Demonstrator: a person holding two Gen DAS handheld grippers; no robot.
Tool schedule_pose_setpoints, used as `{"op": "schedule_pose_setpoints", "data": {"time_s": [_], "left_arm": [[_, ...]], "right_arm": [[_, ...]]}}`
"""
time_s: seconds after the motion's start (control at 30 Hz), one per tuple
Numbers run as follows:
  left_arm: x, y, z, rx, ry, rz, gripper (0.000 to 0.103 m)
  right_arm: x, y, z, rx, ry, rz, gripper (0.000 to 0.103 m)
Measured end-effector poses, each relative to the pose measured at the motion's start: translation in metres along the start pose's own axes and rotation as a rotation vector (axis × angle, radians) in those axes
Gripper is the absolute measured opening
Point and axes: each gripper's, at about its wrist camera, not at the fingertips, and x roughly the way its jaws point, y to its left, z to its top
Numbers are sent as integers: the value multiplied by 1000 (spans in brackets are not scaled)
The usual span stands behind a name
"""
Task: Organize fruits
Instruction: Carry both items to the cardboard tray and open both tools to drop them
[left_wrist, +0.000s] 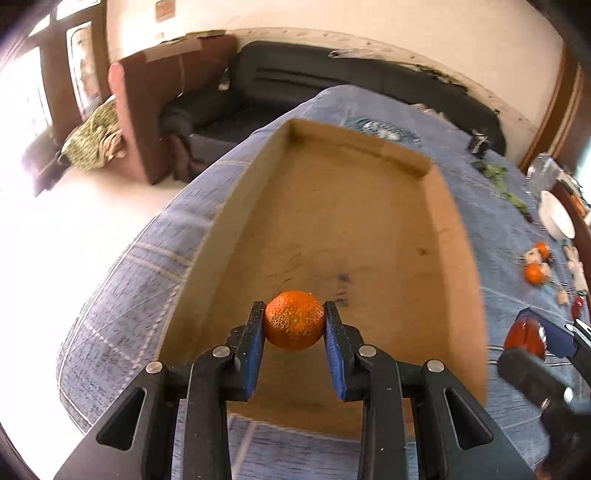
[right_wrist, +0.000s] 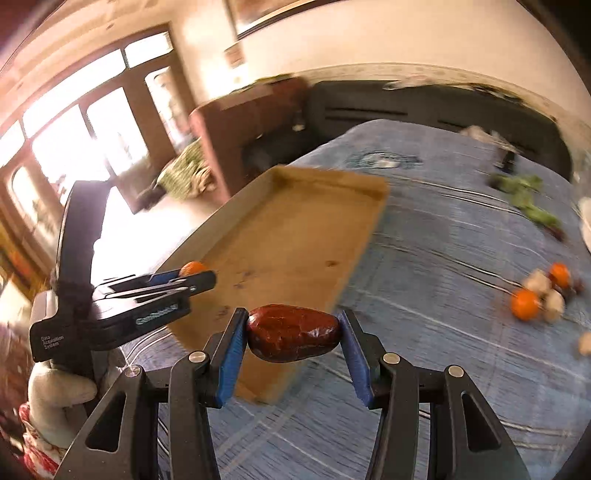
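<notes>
My left gripper (left_wrist: 294, 325) is shut on a small orange mandarin (left_wrist: 294, 320) and holds it above the near end of a shallow cardboard tray (left_wrist: 391, 236). From the right wrist view the same gripper (right_wrist: 192, 275) reaches over the tray (right_wrist: 295, 229) from the left, with the mandarin (right_wrist: 192, 267) at its tip. My right gripper (right_wrist: 292, 332) is shut on a dark red, oblong fruit (right_wrist: 293, 333), held over the tray's near right corner. In the left wrist view the right gripper (left_wrist: 535, 332) with the red fruit (left_wrist: 522, 336) sits at the far right.
The tray lies on a blue cloth (right_wrist: 443, 240). Two more mandarins (right_wrist: 524, 303) and pale garlic-like pieces (right_wrist: 554, 302) lie at the right, with green leaves (right_wrist: 524, 195) behind and a white bowl (left_wrist: 557, 218). A gloved hand (right_wrist: 55, 391) grips the left tool. A dark sofa (left_wrist: 332, 77) stands behind.
</notes>
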Motion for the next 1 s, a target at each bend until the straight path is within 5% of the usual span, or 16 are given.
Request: {"op": "schedule_pose_setpoints", "data": {"time_s": [0.33, 0.57, 0.83, 1.0], "left_arm": [[11, 22, -6, -37, 14, 43, 31], [-1, 26, -3, -65, -14, 24, 49], [-33, 29, 3, -100, -88, 4, 57], [-58, 24, 5, -111, -134, -53, 65]], "right_arm": [[59, 18, -3, -47, 98, -16, 55], [71, 29, -6, -92, 91, -38, 56], [54, 27, -1, -73, 41, -10, 63], [19, -5, 3, 40, -19, -16, 76]]}}
